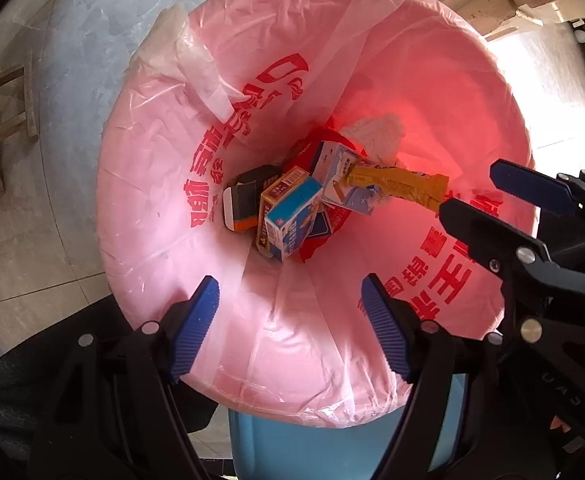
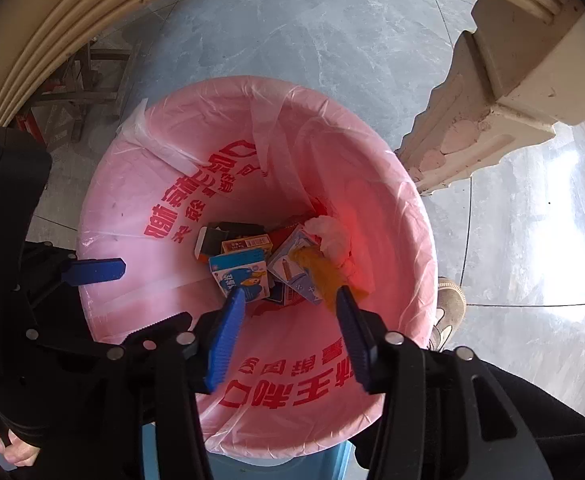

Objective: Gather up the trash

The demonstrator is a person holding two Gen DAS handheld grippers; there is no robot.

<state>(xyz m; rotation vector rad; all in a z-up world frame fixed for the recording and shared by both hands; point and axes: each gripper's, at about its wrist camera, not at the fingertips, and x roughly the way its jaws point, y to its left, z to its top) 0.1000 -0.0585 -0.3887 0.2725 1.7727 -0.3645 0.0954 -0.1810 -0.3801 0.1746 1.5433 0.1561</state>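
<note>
Several cartons and a yellow wrapper are lying inside the pink-lined bin as both grippers, left and right, are hovering above, parted and empty; remaining trash unseen.

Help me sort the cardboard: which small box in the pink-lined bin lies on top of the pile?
The blue-and-white cardboard box with the blue top face. It rests over the orange-yellow cardboard box; the pale lavender cardboard box lies under a yellow wrapper.

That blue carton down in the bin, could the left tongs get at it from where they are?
Probably yes: the left tongs hang open above the bin's mouth, and the blue carton lies on top of the pile, uncovered.
</note>
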